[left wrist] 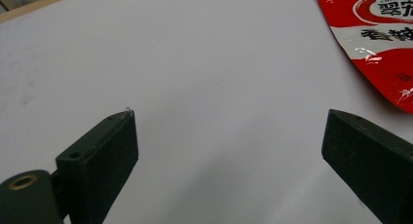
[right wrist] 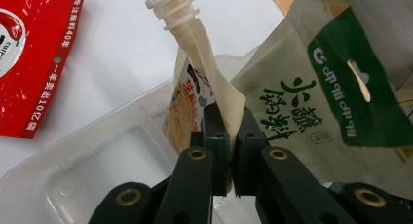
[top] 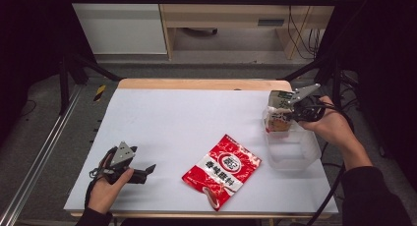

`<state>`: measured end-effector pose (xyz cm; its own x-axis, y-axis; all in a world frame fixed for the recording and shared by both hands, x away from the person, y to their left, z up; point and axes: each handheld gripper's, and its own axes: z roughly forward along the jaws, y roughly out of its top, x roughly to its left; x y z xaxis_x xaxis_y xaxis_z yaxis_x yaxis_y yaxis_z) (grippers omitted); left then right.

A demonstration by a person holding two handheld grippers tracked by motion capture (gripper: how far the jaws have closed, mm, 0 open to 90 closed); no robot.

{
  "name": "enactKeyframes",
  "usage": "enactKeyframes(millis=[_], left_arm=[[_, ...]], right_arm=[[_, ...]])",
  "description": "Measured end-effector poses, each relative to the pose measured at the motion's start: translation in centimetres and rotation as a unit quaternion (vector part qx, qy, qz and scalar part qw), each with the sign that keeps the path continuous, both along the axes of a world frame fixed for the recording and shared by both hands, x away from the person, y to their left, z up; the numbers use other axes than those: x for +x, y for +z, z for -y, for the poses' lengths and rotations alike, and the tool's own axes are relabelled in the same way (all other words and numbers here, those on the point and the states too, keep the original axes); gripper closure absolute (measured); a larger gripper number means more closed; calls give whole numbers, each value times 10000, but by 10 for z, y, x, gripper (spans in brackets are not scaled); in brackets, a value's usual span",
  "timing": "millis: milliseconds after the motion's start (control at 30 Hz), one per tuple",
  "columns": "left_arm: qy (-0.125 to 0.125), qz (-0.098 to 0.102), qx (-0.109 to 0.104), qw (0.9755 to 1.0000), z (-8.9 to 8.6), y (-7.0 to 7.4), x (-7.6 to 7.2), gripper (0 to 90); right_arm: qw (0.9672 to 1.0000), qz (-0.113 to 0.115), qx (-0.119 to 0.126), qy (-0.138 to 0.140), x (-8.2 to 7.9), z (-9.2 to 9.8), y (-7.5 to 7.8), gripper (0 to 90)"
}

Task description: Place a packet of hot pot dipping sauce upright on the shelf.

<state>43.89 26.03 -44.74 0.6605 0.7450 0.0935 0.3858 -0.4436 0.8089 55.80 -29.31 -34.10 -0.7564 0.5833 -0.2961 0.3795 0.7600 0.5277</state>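
We see the white table point(top: 172, 123) with a clear plastic tray point(top: 295, 150) at its right edge, seemingly there to collect packets. The red packet point(top: 222, 169) lies flat near the front, outside the tray. Our right gripper point(right wrist: 230, 131), hand raised over the tray's far end, has its jaws clamped on a spouted pouch point(right wrist: 204, 78) beside a green-labelled bag point(right wrist: 316, 102), probably lowering it in. Our left gripper point(left wrist: 229, 151) rests low at front left, jaws wide apart, holding nothing.
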Motion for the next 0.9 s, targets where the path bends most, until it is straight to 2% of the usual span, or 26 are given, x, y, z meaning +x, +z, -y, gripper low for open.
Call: enactKeyframes(millis=[200, 567, 667, 767, 900], left_arm=[[-20, -3, 12, 10000, 1, 0, 0, 62], [-49, -16, 22, 10000, 2, 0, -1, 62], [-63, -29, 31, 10000, 3, -1, -1, 62], [-72, -34, 31, 10000, 3, -1, -1, 62], [-80, -33, 33, 10000, 4, -1, -1, 62]], right_arm=[[9999, -105, 33, -48, -2, 2, -8, 869], [9994, -202, 200, -193, -7, 13, -11, 842], [9990, -229, 276, -249, -9, 14, -12, 792], [9987, -223, 299, -346, -11, 15, -12, 675], [9977, -54, 454, -494, -16, 14, -7, 538]])
